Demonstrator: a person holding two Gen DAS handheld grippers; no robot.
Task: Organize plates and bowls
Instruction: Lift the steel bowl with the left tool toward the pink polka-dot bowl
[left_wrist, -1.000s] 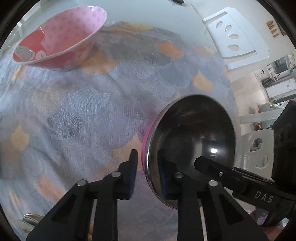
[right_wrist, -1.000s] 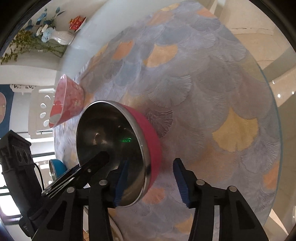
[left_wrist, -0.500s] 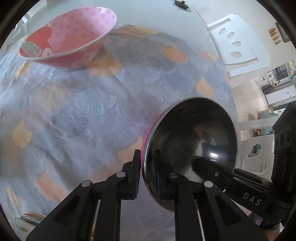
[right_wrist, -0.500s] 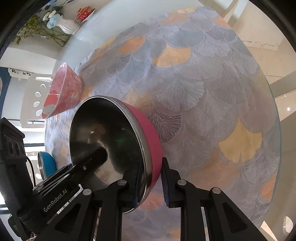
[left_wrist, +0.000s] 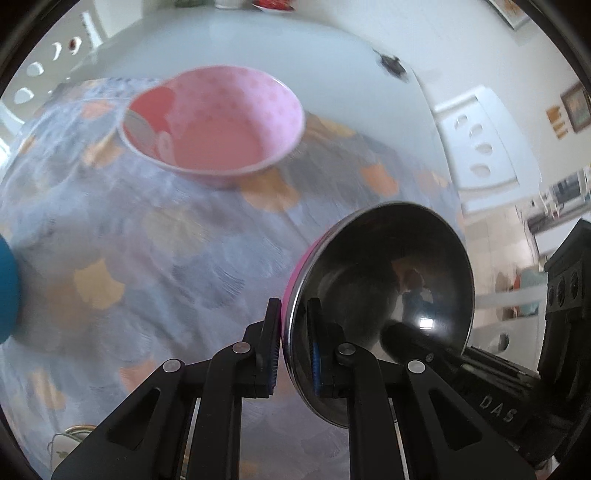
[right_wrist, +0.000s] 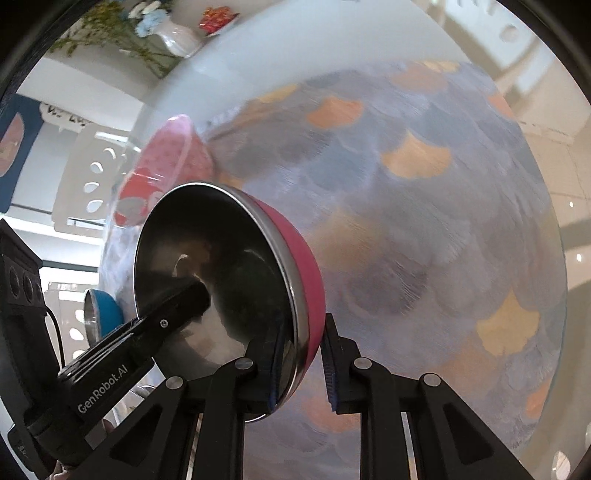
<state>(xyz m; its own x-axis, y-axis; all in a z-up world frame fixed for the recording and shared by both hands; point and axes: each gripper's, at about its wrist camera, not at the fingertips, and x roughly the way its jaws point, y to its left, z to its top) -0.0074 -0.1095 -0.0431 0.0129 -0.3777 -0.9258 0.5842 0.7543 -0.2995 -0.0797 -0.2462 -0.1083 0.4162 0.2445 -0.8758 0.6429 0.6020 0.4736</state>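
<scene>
A steel bowl with a magenta outside (left_wrist: 380, 295) (right_wrist: 221, 288) hangs tilted above the patterned tablecloth. My left gripper (left_wrist: 293, 347) is shut on its rim, one pad inside and one outside. Across the bowl, my right gripper (right_wrist: 303, 362) is shut on the opposite rim the same way. A pink dotted bowl (left_wrist: 214, 125) (right_wrist: 170, 166) stands on the cloth beyond it. A blue bowl (left_wrist: 7, 288) (right_wrist: 103, 314) shows at the left edge of both views.
The round table (left_wrist: 314, 48) carries a cloth with grey and orange fan shapes (right_wrist: 424, 229). A vase of flowers (right_wrist: 173, 33) and a red item stand at the far side. White chairs (left_wrist: 476, 136) ring the table. A plate rim (left_wrist: 70, 435) peeks in bottom left.
My right gripper closed onto the steel bowl's rim. Both grippers lifted the bowl off the cloth and carried it toward the pink bowl, which now looks nearer and more central.
</scene>
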